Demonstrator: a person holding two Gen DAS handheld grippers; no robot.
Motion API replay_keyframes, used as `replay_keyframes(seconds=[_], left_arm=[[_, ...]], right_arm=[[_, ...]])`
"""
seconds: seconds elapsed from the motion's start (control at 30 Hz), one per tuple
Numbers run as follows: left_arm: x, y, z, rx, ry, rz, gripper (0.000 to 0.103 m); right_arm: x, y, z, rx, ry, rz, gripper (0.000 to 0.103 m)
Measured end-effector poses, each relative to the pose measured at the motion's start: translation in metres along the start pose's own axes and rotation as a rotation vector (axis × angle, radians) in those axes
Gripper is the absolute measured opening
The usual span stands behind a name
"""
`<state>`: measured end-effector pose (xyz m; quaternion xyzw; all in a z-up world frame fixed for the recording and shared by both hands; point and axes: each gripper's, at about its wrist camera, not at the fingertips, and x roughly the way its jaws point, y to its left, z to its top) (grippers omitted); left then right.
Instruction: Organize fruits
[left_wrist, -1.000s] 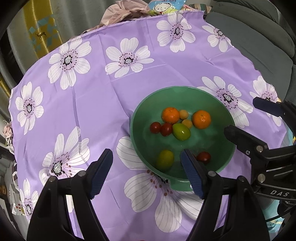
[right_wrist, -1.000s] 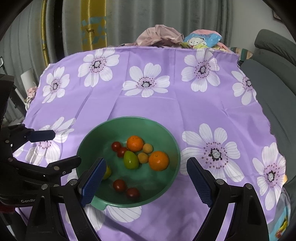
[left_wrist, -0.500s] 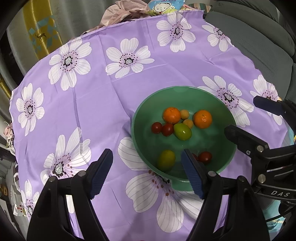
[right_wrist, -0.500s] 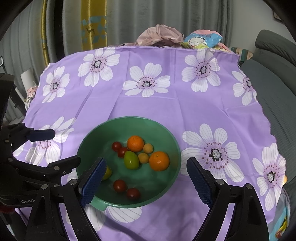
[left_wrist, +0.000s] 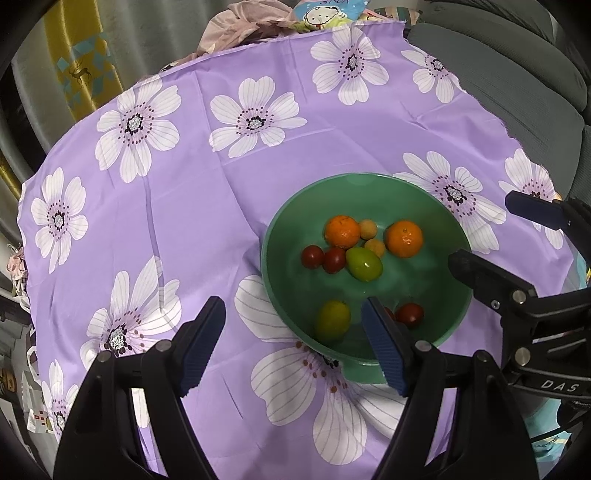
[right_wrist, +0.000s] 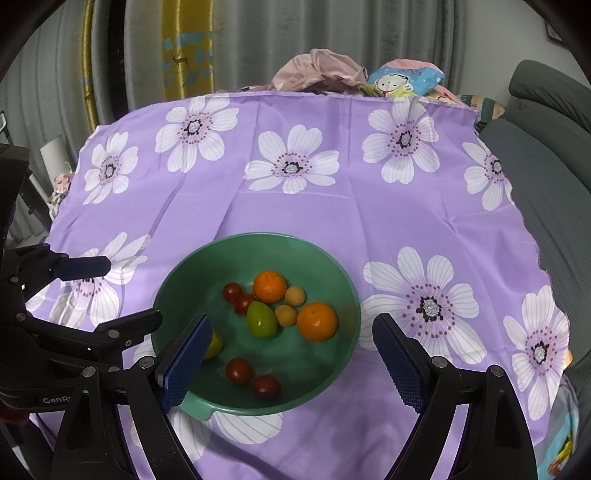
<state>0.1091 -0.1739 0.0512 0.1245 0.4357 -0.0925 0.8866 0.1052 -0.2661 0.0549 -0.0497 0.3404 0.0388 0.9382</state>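
Bowl: the green bowl (right_wrist: 334, 275) is sitting on the near middle of the cloth (right_wrist: 303, 214), with all the fruit lying inside it.
Oranges: two oranges (right_wrist: 317, 320) are lying in the far half of the bowl, one left and one right, with two small yellow fruits (right_wrist: 294, 296) lying between them.
Green fruit: one green fruit (right_wrist: 261, 319) is lying near the middle, touching a tomato; a second, yellow-green one (left_wrist: 332, 319) is lying near the left wall.
Tomatoes: two tomatoes (right_wrist: 233, 291) are lying on the far left, two more (right_wrist: 239, 370) are lying at the near side.
Left gripper: the left gripper (left_wrist: 293, 345) is hanging released and is holding nothing; its right finger is covering the near rim of the bowl and part of one tomato.
Right gripper: the right gripper (right_wrist: 291, 363) is standing wide apart and is gripping nothing; its left finger is hiding most of the yellow-green fruit.
Around: a grey sofa (right_wrist: 546, 155) is standing on the right, a pile of clothes (right_wrist: 321, 72) is lying behind the far edge, and grey curtains (right_wrist: 258, 40) are hanging behind.
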Motion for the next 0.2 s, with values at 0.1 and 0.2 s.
replay_keyframes(seconds=[0.1,0.2], left_arm=[[0.0001,-0.0017,0.0010,0.002,-0.001,0.002,0.077],[0.0000,-0.0041,0.0023,0.005,-0.004,0.002,0.077]], right_arm=[[-0.0003,-0.0004,0.0002,0.001,0.000,-0.001,0.088],[0.0040,-0.0010,0.0014,0.003,0.000,0.000,0.088]])
